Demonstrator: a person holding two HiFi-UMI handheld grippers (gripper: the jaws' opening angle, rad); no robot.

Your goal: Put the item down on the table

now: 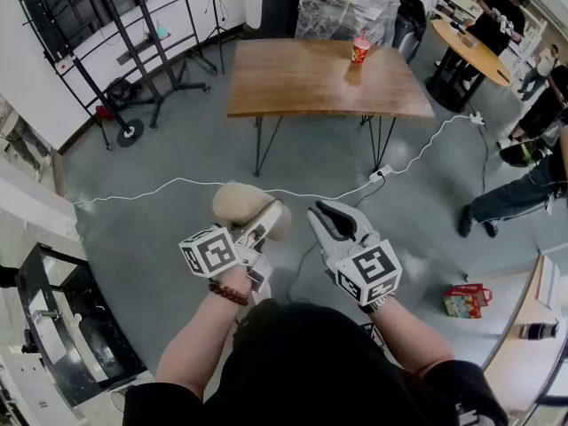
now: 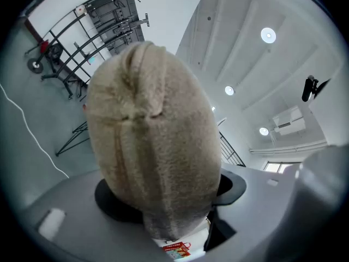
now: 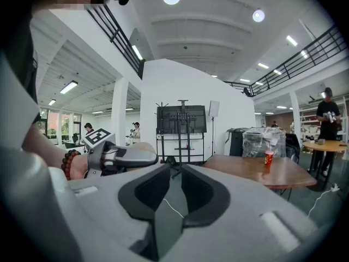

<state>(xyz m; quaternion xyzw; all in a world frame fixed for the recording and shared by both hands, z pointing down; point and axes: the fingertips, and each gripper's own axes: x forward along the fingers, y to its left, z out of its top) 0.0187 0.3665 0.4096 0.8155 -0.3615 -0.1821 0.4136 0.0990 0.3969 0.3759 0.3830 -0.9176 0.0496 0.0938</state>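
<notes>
Left tongs (image 1: pixel 263 213) grip a beige plush item (image 2: pixel 152 146). In the left gripper view the jaws stand wide, one on each side of its lower end, pads pressed into the fuzz; the plush fills most of that view and juts out past the tips. In the head view the plush sits at the left tongs' tip, bulging to the left of the visible jaw, up in the air over the grey floor (image 1: pixel 160 238), not resting on anything.

Right tongs (image 3: pixel 173 171) have their jaws drawn together with nothing between them, just beside the left tongs on the right and not touching the plush. They point toward the desk.

The left wrist wears a dark bead bracelet (image 1: pixel 229 293).

The wooden desk (image 1: pixel 311 82) stands ahead, well apart from both tongs and the plush. A red cup (image 1: pixel 359 50) stands upright near its far right edge. A white cable (image 1: pixel 177 185) runs across the floor between the tongs and the desk. A red bag (image 1: pixel 466 300) lies on the floor at right. A black screen stand (image 1: pixel 106 7) sits at far left.
</notes>
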